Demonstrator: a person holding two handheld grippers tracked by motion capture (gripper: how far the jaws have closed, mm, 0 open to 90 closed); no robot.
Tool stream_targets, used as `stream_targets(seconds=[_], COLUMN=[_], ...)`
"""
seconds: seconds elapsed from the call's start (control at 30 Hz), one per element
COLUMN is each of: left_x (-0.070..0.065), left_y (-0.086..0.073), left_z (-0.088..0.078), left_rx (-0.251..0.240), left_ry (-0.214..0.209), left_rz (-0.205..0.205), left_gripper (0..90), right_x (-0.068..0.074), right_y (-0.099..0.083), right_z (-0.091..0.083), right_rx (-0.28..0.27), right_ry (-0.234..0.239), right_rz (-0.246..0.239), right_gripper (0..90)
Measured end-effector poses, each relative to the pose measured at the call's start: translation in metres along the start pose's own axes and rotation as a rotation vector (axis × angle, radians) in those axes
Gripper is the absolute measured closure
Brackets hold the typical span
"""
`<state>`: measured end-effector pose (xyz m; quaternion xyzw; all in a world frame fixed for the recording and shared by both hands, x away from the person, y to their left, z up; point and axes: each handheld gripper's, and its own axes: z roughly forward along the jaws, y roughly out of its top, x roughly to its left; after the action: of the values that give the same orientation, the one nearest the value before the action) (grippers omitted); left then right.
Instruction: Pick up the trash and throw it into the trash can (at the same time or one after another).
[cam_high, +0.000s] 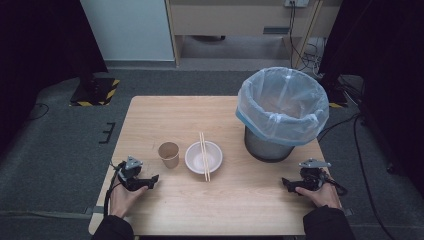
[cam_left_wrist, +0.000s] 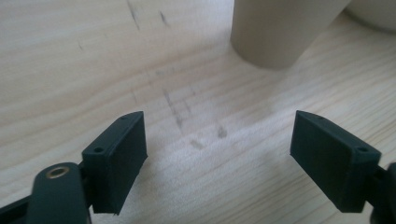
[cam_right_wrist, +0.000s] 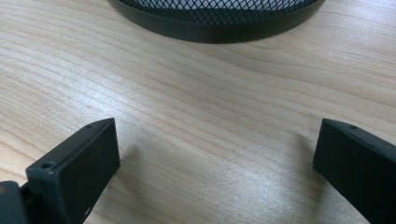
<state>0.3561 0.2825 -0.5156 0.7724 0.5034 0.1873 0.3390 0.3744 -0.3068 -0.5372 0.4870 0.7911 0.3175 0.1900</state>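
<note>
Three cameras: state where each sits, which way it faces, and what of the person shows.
High view: above the person's side, facing forward and down on the table; forearms, hands, both grippers show.
Left gripper view: along open black jaws toward the paper cup.
Right gripper view: along open jaws toward the mesh bin.
All share the wooden tabletop.

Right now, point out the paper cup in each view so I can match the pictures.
High view: the paper cup stands left of centre, just left of the white bowl.
Left gripper view: the paper cup fills the top, right of centre, beyond the open jaws.
Right gripper view: not in it.
Shared landmark: the wooden table.
</note>
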Motion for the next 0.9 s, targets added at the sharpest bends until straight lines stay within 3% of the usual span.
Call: stream_targets(seconds=[0.07,0.17,0.37,0.47,0.63,0.9], left_x=[-0.001,-0.004,-0.004,-0.005,-0.007,-0.014], left_y=[0.002,0.008,0.020,0.026,0.038,0.056], left_z=[-0.003,-0.017,-0.037,-0.046,-0.057,-0.062], left_rx=[-0.020,-0.096,-0.197,-0.240,-0.320,-0.373], left_ry=[0.010,0.029,0.066,0.085,0.087,0.056], left_rz=[-0.009,-0.040,-0.073,-0.068,-0.060,-0.055], left_gripper=[19.5,19.8,19.3,19.1,21.3,25.0], right_x=[0.001,0.001,0.002,0.002,0.002,0.003], right_y=[0.000,0.000,-0.001,-0.002,-0.003,-0.003], right_z=[0.000,-0.001,-0.001,-0.001,-0.001,0.000], right_rx=[0.004,0.004,0.002,-0.006,-0.012,-0.025], right_ry=[-0.001,-0.005,-0.009,-0.011,-0.014,-0.018], right_rz=[0.006,0.007,0.009,0.008,0.015,0.019], right_gripper=[0.8,0.8,0.8,0.8,0.8,0.7])
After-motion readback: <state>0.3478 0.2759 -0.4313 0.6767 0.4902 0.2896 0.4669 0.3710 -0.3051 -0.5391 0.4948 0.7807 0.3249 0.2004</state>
